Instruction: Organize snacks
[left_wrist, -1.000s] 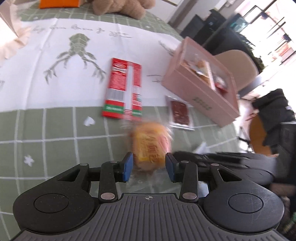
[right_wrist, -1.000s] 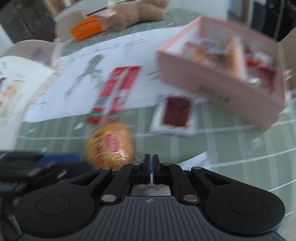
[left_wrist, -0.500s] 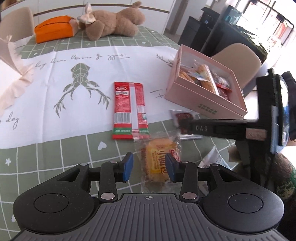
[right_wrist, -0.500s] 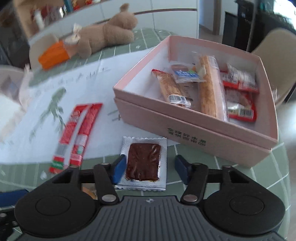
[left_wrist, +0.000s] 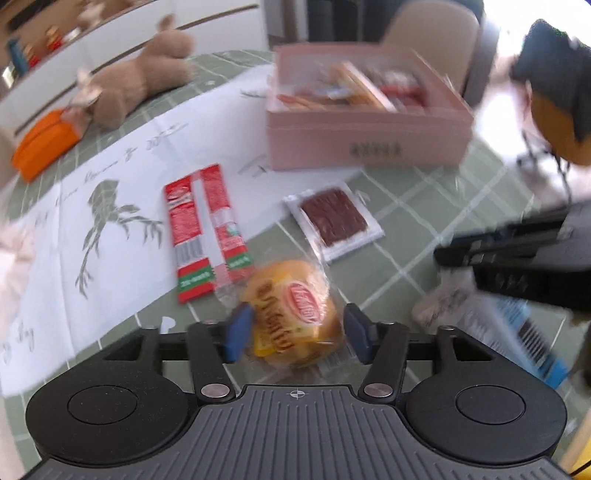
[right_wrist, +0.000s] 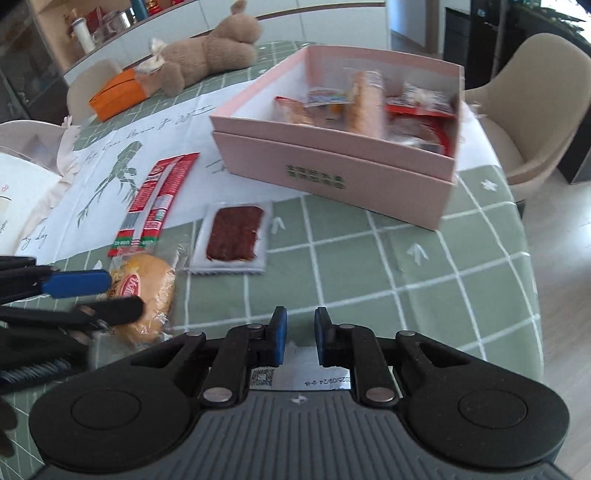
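At lower centre, the left tool (left_wrist: 295, 334) straddles one wrapped yellow bun (left_wrist: 291, 314) on the bench (right_wrist: 388, 266), pads wide, whether touching unclear. The right tool (right_wrist: 299, 339) gapes narrowly, empty. Beyond: one dark jerky packet (right_wrist: 232, 238), one red twin-stick pack (right_wrist: 157, 199), one pink snack box (right_wrist: 332, 166).

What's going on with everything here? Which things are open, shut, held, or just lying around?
Left gripper: open, fingers either side of the cake.
Right gripper: open, holding nothing.
Wrapped cake: sealed, on the table, not squeezed.
Pink box: open, snacks inside.
Red sausage pack: sealed, lying flat.
Dried meat pack: sealed, lying flat.
Teddy bear: lying down.
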